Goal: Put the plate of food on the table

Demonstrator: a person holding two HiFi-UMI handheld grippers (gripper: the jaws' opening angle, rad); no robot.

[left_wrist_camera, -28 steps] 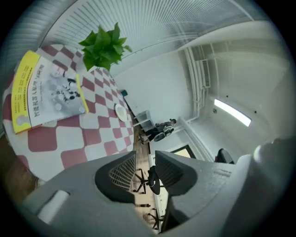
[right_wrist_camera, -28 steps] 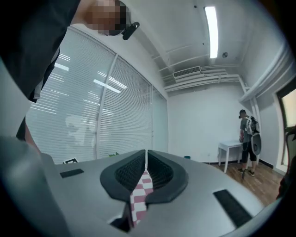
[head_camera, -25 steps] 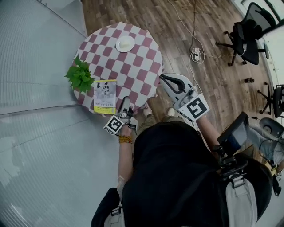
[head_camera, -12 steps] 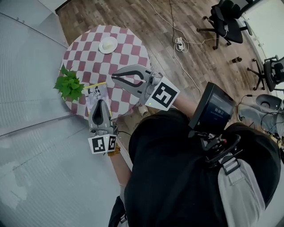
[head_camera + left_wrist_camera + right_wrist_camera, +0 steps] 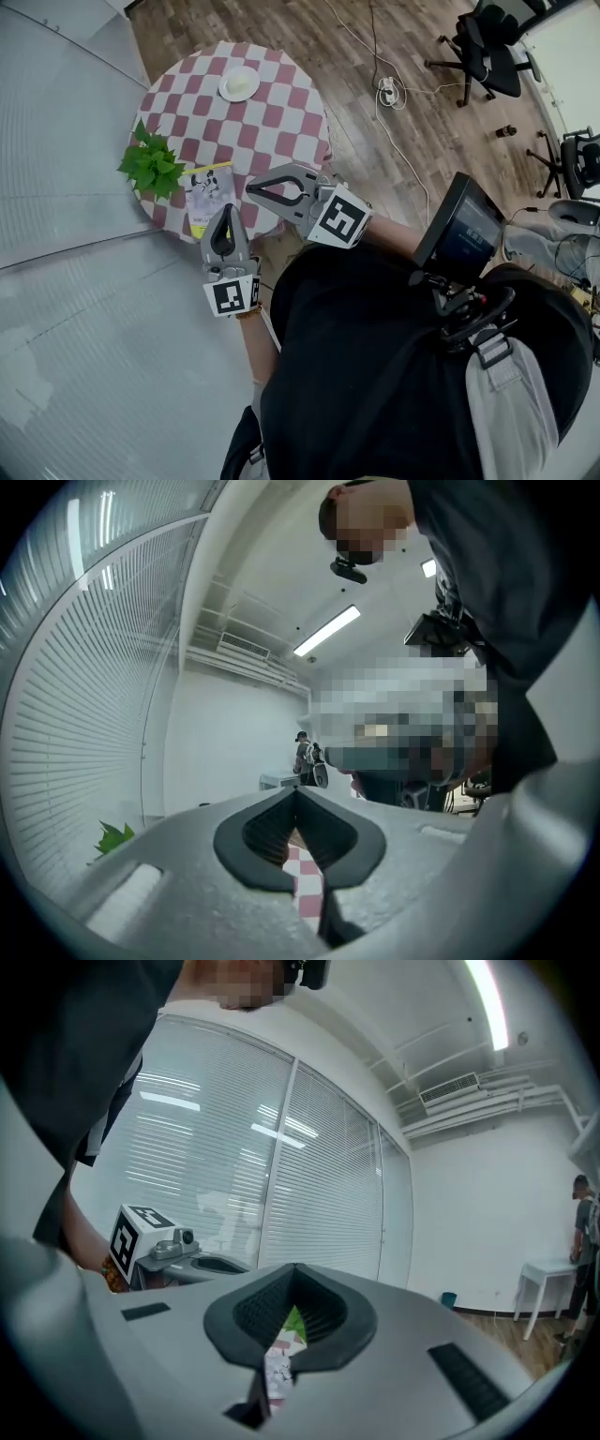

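Note:
A white plate (image 5: 238, 84) with a pale mound of food sits on the far side of the round table (image 5: 291, 94), which has a red-and-white checked cloth. My left gripper (image 5: 223, 212) (image 5: 296, 791) hovers at the table's near edge, beside the magazine. Its jaws have just been closing and are shut, with nothing between them. My right gripper (image 5: 249, 190) (image 5: 293, 1269) is held level over the near edge, pointing left, with its tips together and empty. Both grippers are far from the plate.
A green potted plant (image 5: 150, 165) and a magazine (image 5: 208, 195) lie on the table's left and near side. Window blinds (image 5: 66, 141) run along the left. Office chairs (image 5: 487, 52) and a cable with a power strip (image 5: 386, 92) are on the wooden floor to the right.
My right gripper has swung left from beside the table to above its near edge. The left gripper has risen and rolled, so its marker cube now faces the head camera.

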